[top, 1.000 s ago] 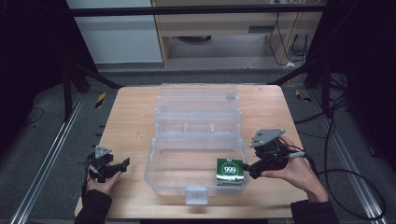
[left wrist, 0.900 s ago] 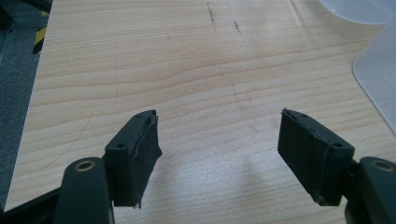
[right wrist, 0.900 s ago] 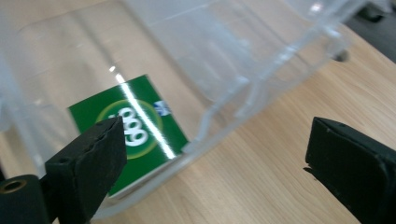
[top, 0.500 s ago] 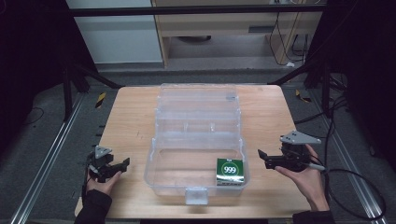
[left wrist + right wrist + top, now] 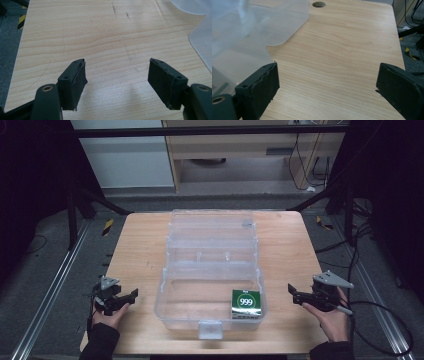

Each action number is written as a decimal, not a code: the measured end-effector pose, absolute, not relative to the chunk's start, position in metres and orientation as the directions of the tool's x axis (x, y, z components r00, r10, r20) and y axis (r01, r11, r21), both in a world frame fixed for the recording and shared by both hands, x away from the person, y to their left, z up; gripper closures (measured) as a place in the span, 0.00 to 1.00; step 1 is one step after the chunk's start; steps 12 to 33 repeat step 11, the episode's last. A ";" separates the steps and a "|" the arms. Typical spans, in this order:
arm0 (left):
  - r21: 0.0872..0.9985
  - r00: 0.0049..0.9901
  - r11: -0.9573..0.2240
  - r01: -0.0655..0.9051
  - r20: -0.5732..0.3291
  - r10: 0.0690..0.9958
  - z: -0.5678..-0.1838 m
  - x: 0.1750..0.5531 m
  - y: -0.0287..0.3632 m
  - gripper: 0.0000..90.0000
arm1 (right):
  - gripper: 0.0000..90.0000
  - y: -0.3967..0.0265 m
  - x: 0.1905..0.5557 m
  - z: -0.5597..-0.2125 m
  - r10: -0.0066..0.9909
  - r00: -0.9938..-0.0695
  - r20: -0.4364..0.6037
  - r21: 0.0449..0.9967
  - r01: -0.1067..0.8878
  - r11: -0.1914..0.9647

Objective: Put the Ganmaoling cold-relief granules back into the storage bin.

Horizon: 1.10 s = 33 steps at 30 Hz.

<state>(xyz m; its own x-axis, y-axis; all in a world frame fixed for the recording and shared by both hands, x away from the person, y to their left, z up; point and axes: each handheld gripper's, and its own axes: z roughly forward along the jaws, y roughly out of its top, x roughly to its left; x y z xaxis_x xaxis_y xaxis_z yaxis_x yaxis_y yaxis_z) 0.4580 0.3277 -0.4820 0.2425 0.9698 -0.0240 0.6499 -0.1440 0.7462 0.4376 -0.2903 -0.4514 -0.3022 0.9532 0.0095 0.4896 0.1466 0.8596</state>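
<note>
Where the wooden desk point(image 5: 140, 255) is widest, a clear plastic organiser box point(image 5: 210, 270) lies open at its centre, its lid folded back toward twelve o'clock. Inside the near tray, at about five o'clock within it, sits a small green box marked 999 point(image 5: 246, 303), close to the tray's right wall. A clear latch tab point(image 5: 210, 330) juts from the tray's front edge at six o'clock.

At about eight o'clock from the organiser, the left claw point(image 5: 131, 294) is held by a hand point(image 5: 107, 315) over the desk's near-left part, apart from the tray. Its own view shows the two black jaws spread wide over bare wood, nothing between them.

At about four o'clock, the right claw point(image 5: 292, 292) is held by the other hand point(image 5: 332, 320) near the desk's right edge, pointing toward the tray. Its jaws are also released, set far apart over bare wood, with the clear plastic to their left.
</note>
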 end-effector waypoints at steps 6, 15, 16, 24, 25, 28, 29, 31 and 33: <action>0.746 0.237 -0.142 0.650 -0.021 0.971 -0.483 0.458 0.329 0.32 | 0.06 -0.302 0.440 -0.471 0.968 -0.247 0.051 0.864 0.496 0.081; 0.745 0.235 -0.140 0.653 -0.023 0.972 -0.484 0.459 0.329 0.32 | 0.05 -0.308 0.441 -0.480 0.976 -0.209 0.051 0.861 0.505 0.063; 0.745 0.235 -0.140 0.653 -0.023 0.972 -0.484 0.459 0.329 0.32 | 0.05 -0.308 0.441 -0.480 0.976 -0.209 0.051 0.861 0.505 0.063; 0.745 0.235 -0.140 0.653 -0.023 0.972 -0.484 0.459 0.329 0.32 | 0.05 -0.308 0.441 -0.480 0.976 -0.209 0.051 0.861 0.505 0.063; 0.745 0.235 -0.140 0.653 -0.023 0.972 -0.484 0.459 0.329 0.32 | 0.05 -0.308 0.441 -0.480 0.976 -0.209 0.051 0.861 0.505 0.063; 0.745 0.235 -0.140 0.653 -0.023 0.972 -0.484 0.459 0.329 0.32 | 0.05 -0.308 0.441 -0.480 0.976 -0.209 0.051 0.861 0.505 0.063; 0.745 0.235 -0.140 0.653 -0.023 0.972 -0.484 0.459 0.329 0.32 | 0.05 -0.308 0.441 -0.480 0.976 -0.209 0.051 0.861 0.505 0.063; 0.745 0.235 -0.140 0.653 -0.023 0.972 -0.484 0.459 0.329 0.32 | 0.05 -0.308 0.441 -0.480 0.976 -0.209 0.051 0.861 0.505 0.063; 0.745 0.235 -0.140 0.653 -0.023 0.972 -0.484 0.459 0.329 0.32 | 0.05 -0.308 0.441 -0.480 0.976 -0.209 0.051 0.861 0.505 0.063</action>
